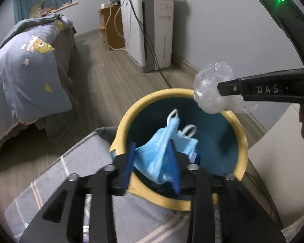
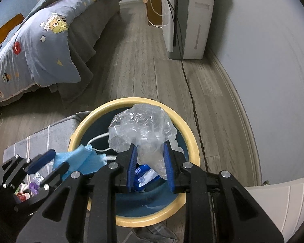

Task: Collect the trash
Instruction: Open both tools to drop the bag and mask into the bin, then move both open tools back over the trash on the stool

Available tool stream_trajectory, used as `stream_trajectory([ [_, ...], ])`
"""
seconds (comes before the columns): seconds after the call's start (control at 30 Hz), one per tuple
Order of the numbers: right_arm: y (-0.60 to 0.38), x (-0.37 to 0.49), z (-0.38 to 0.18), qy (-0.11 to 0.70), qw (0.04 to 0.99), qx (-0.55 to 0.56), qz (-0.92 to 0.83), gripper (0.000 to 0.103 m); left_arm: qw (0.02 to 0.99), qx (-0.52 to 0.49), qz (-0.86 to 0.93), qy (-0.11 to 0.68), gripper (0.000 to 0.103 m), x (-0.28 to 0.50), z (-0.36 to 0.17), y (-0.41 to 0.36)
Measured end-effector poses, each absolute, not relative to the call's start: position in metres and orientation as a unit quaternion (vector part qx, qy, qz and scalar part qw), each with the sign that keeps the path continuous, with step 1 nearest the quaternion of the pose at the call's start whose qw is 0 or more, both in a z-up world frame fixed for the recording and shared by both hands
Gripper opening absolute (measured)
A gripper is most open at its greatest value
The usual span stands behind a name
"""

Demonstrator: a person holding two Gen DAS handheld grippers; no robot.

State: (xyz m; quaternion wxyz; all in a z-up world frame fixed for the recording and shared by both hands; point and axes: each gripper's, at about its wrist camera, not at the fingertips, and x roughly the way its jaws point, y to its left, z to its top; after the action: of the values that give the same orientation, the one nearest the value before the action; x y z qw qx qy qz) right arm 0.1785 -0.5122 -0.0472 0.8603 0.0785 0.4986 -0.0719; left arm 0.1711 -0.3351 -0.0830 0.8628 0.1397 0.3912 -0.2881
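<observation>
Both grippers over the bin (image 2: pixel 131 103), trash in each

Left of the bin sits a grey mat (image 2: pixel 40 139). The left gripper (image 1: pixel 154 151) hangs above the bin's near rim with a blue mask (image 1: pixel 162 151) between its parted pads, looking loose. Further right, the right gripper (image 2: pixel 150 154) is clamped on a crumpled clear bag (image 2: pixel 139 127) over the bin's middle. A black cable (image 2: pixel 190 93) runs past the bin's right side.

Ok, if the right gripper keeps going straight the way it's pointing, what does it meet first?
Probably the trash lying in the yellow-rimmed blue bin: the right gripper, shut on a crumpled clear plastic bag, points down into its opening. Depth is unclear.
</observation>
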Motion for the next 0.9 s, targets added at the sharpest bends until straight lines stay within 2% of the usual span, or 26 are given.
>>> stream_trajectory([
  [0.1,-0.513,0.179,-0.048,0.497,0.861,0.079,-0.074,0.035,0.863,0.138,-0.288,0.391,0.050,0.171,-0.083,-0.333],
  [0.27,-0.516,0.179,-0.045,0.490,0.863,0.094,-0.078,0.057,0.867,0.127,-0.284,0.388,0.074,0.170,-0.082,-0.323],
  [0.33,-0.515,0.179,-0.044,0.489,0.864,0.094,-0.078,0.062,0.870,0.124,-0.283,0.385,0.081,0.169,-0.081,-0.319],
  [0.4,-0.515,0.178,-0.042,0.486,0.865,0.092,-0.081,0.073,0.874,0.120,-0.278,0.380,0.088,0.167,-0.079,-0.314],
  [0.47,-0.514,0.177,-0.039,0.482,0.867,0.090,-0.089,0.094,0.879,0.114,-0.270,0.375,0.092,0.164,-0.077,-0.307],
  [0.5,-0.515,0.176,-0.037,0.478,0.869,0.090,-0.092,0.097,0.881,0.112,-0.266,0.374,0.093,0.164,-0.076,-0.304],
  [0.9,-0.502,0.171,-0.021,0.470,0.873,0.097,-0.086,0.097,0.895,0.084,-0.237,0.368,0.094,0.144,-0.047,-0.243],
])
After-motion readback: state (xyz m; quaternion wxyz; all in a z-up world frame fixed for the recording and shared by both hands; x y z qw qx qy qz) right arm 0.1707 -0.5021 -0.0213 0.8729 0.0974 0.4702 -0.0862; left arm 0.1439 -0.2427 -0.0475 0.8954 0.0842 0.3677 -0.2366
